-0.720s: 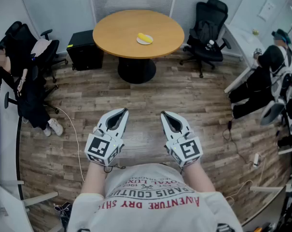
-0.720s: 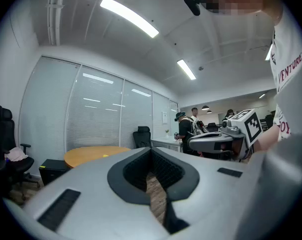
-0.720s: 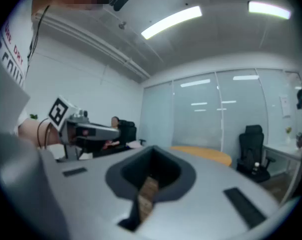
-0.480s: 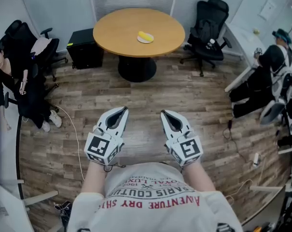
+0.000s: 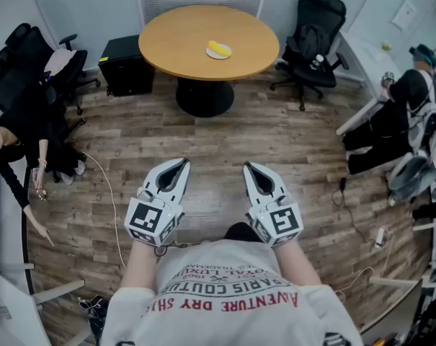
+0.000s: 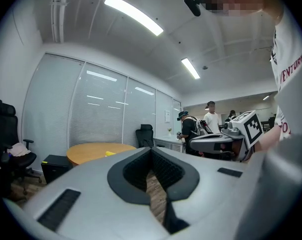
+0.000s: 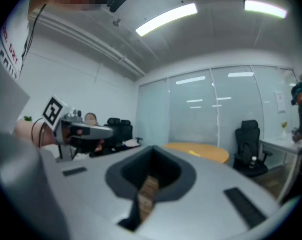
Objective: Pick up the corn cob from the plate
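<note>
Standing well back from a round wooden table [image 5: 181,45], a person holds 2 handheld grippers level in front of their chest, both aimed toward that table. The left gripper [image 5: 180,165] and the right gripper [image 5: 251,167] each have their jaws pressed together, with nothing between them. On the table, near its centre, sits a small white plate [image 5: 228,53] with a yellow corn cob [image 5: 217,47] lying on it (far beyond reach of either gripper). A black office chair [image 5: 315,31] stands just right of the table. The cob is probably light, firm and rounded, so it may roll. Gripping it across its middle, with the jaws opened wide first, looks safest.
</note>
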The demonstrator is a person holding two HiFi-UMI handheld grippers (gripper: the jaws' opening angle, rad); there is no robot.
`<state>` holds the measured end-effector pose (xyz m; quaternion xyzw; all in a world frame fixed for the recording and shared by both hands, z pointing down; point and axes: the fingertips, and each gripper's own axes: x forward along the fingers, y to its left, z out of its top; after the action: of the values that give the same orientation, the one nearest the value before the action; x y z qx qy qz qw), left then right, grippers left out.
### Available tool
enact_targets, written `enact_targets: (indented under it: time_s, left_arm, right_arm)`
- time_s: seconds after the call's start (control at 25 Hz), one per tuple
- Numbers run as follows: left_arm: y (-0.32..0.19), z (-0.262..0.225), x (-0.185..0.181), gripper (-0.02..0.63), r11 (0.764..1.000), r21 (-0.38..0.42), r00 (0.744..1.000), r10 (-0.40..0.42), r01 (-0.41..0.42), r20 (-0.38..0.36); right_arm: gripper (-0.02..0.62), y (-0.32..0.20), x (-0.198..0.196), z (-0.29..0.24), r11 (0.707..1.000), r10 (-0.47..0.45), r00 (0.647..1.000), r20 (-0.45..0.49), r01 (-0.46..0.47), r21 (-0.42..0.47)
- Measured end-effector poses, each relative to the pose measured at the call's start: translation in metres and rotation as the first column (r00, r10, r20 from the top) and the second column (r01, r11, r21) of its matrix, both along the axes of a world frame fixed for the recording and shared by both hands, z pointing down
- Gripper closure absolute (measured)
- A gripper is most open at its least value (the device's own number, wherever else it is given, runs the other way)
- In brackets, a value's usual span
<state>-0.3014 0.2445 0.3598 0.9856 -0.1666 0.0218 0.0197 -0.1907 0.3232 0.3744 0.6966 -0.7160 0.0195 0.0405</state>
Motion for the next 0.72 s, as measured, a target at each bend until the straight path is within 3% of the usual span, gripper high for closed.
enact_targets:
  time_s: [0.32, 0.72]
  left_arm:
    - [-0.034, 0.019, 0.041, 0.571, 0.999, -0.009, 0.998, -0.052, 0.052, 0.028]
    - [-0.118, 0.017, 0.174, 0.571, 0.987, -0.01, 0.986, -0.161, 0.162, 0.051]
  right_arm:
    - [0.569, -0.04, 0.051, 0.023, 0.999, -0.03, 0.999, 0.019, 0.031, -0.029]
    - [0.569, -0.137, 0.191, 0.027, 0.991, -0.129, 0.991, 0.034, 0.13, -0.038]
